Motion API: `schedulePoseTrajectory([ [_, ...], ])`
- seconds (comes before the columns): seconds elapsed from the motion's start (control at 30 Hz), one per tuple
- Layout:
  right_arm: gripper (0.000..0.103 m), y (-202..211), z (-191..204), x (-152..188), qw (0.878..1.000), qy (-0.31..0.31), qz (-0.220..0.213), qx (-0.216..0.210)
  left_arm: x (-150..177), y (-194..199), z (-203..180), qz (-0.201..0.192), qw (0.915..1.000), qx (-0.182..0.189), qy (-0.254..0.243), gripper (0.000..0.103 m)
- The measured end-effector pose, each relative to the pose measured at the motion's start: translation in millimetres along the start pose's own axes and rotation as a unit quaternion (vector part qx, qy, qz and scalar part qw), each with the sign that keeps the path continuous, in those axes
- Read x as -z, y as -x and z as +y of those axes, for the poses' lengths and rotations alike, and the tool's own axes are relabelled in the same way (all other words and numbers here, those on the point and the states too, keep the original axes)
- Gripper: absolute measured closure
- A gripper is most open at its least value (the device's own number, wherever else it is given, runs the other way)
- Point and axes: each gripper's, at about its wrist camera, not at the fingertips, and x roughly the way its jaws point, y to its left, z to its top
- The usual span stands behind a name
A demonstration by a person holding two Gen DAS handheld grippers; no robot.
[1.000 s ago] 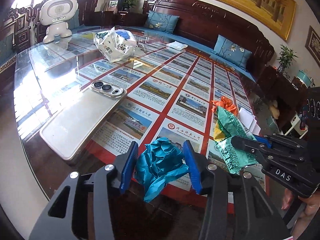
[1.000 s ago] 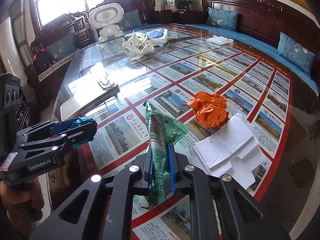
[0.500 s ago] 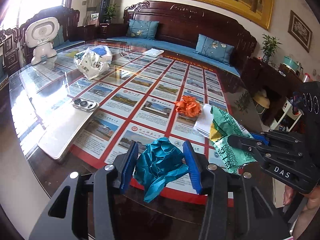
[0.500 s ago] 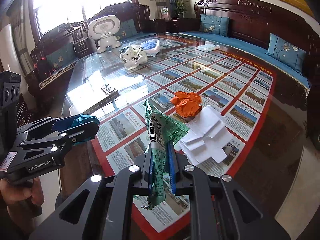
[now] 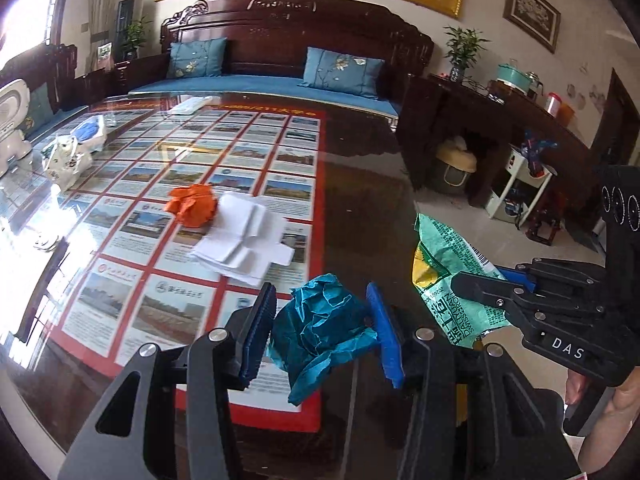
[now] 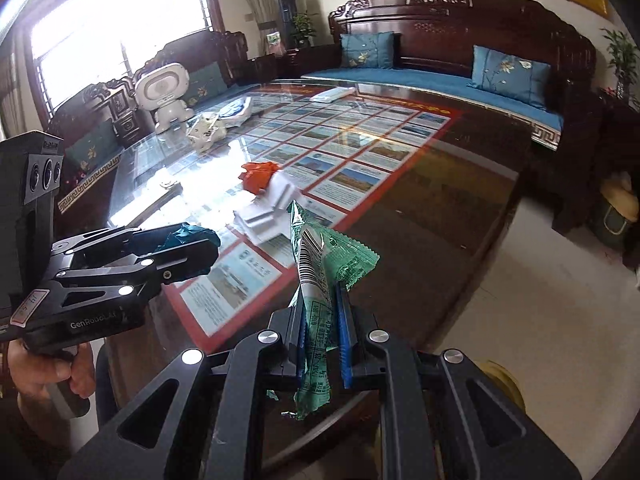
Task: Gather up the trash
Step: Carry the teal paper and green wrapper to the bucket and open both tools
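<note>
Both tools drawn back toward table (image 5: 360, 184) edge — loads lifted.

Our left wrist view sits close above the table (image 5: 360, 184) edge, facing the sofa (image 5: 272, 84) at 12 o'clock; our right view, alongside, shares both.

Crumpled teal paper (image 5: 320, 332), glossy green plastic wrapper (image 6: 320, 276) (crinkled), reflective glass tabletop (image 5: 360, 208), matt white paper (image 5: 244, 236)

Both claws are matte black frames with silver screws and blue ribbed pads (image 5: 259, 330); right claw (image 5: 480, 284) reads "DAS", left claw (image 6: 192, 248) "GenRobot.AI"; bare-skinned hand (image 6: 48, 372).
</note>
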Motion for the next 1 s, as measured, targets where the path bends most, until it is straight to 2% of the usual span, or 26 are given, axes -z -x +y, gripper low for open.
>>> schedulePoseTrajectory([
  [0.27, 0.09, 45.1, -87.0, 57.6, 0.996, -0.071, 0.009, 0.057, 2.9, -45.5, -99.4, 0.038, 0.9955, 0.07, -0.051, 0.055],
  [0.43, 0.09, 64.5, -120.0, 90.6, 0.992, -0.096, 0.023, 0.084, 13.9, -72.1, -158.3, 0.067, 0.9894, 0.102, -0.079, 0.055],
  [0.7, 0.09, 72.6, -158.4, 131.7, 0.986, -0.12, 0.054, 0.104, 40.7, -106.0, -223.9, 0.108, 0.9803, 0.112, -0.122, 0.055],
  [0.83, 0.09, 59.4, -172.5, 144.5, 0.984, -0.127, 0.077, 0.101, 55.0, -130.0, -240.7, 0.134, 0.9779, 0.097, -0.129, 0.055],
  [1.0, 0.088, 35.1, -185.1, 160.3, 0.98, -0.131, 0.11, 0.099, 65.0, -158.7, -244.2, 0.164, 0.9758, 0.089, -0.114, 0.053],
])
